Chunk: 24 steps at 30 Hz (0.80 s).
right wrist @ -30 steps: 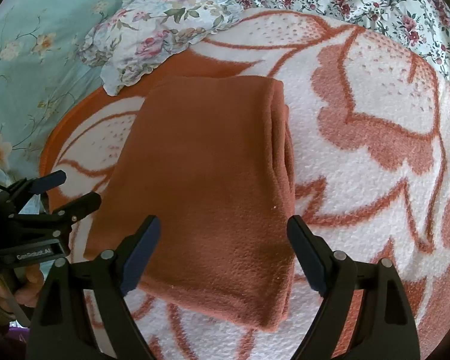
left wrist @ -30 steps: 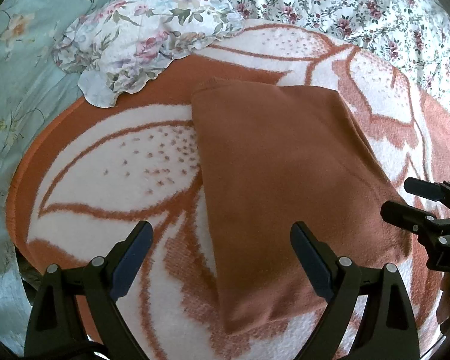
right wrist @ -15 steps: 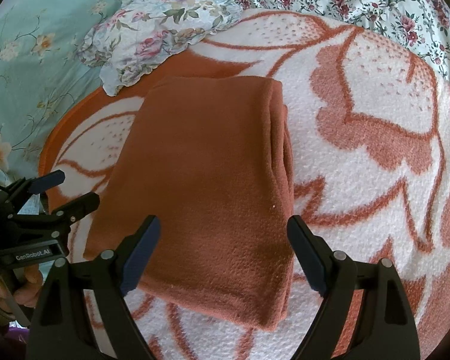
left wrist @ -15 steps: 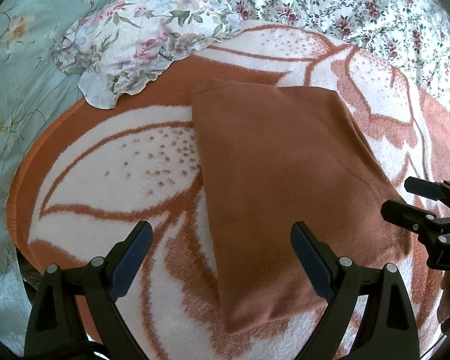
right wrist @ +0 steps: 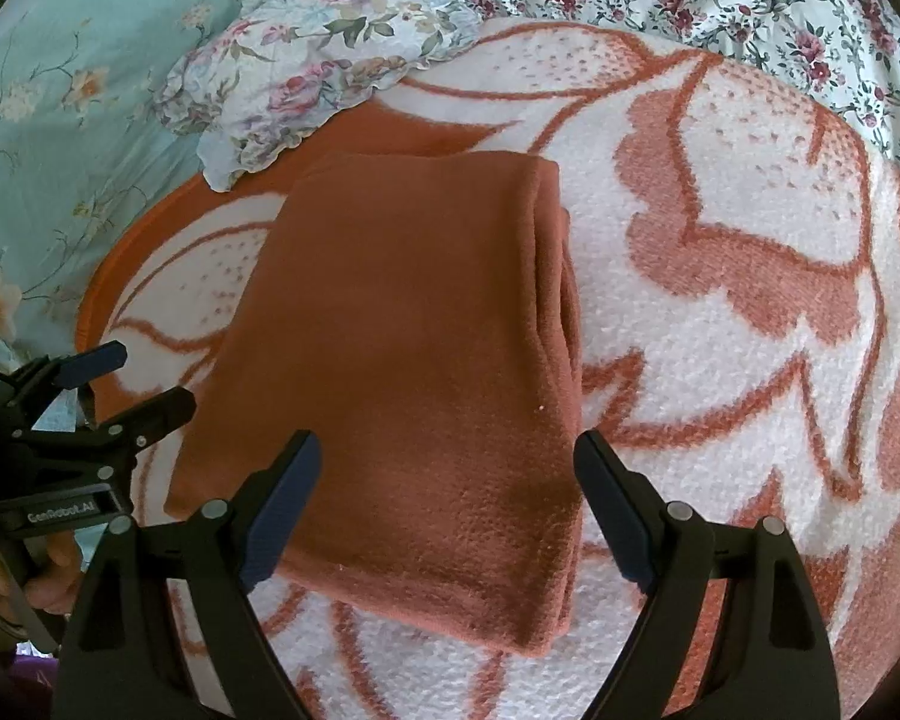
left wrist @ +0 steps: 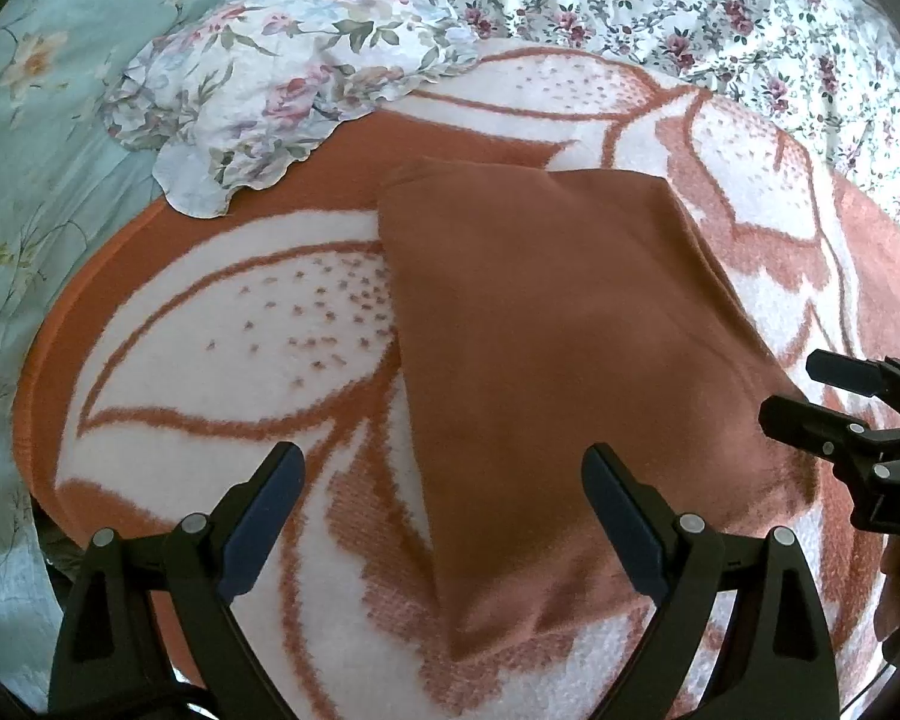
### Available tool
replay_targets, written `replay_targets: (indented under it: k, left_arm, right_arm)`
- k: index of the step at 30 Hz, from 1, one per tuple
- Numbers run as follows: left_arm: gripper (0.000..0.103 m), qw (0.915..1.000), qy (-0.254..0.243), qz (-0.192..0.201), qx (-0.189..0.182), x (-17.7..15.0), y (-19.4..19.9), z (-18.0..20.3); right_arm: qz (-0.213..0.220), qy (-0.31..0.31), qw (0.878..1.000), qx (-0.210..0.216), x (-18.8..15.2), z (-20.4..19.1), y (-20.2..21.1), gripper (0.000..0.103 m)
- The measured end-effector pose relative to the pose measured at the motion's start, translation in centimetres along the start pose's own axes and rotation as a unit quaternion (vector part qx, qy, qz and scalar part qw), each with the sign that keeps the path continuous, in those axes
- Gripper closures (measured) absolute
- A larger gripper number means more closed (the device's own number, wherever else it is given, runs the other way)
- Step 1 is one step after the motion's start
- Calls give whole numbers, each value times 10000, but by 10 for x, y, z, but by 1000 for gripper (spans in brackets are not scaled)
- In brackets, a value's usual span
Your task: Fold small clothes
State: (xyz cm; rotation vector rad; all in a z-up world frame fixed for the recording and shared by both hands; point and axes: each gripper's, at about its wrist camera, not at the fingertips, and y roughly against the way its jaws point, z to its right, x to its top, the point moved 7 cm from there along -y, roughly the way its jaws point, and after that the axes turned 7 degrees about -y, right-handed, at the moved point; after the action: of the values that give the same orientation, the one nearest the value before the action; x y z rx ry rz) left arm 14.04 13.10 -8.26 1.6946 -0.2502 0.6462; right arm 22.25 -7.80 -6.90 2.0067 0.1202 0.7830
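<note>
A rust-orange garment (left wrist: 570,360) lies folded into a thick rectangle on a white and orange flower-pattern blanket (left wrist: 240,360). It also shows in the right wrist view (right wrist: 402,360), with stacked folded layers along its right edge. My left gripper (left wrist: 444,516) is open and empty, hovering over the garment's near left edge. My right gripper (right wrist: 447,510) is open and empty above the garment's near end. Each gripper shows at the side of the other's view: the right gripper (left wrist: 810,390) and the left gripper (right wrist: 132,384).
A floral pillow (left wrist: 282,90) lies at the blanket's far left corner, also in the right wrist view (right wrist: 324,54). A teal flowered sheet (left wrist: 36,150) lies to the left. A white sheet with small roses (right wrist: 750,6) lies beyond the blanket.
</note>
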Motion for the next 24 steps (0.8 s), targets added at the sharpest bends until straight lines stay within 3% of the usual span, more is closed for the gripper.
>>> replay_targets:
  k: [24]
  left_arm:
    - [8, 10000, -6, -7, -37, 2, -3, -2]
  right_arm:
    - [-4, -37, 10000, -33, 0, 5, -2, 17]
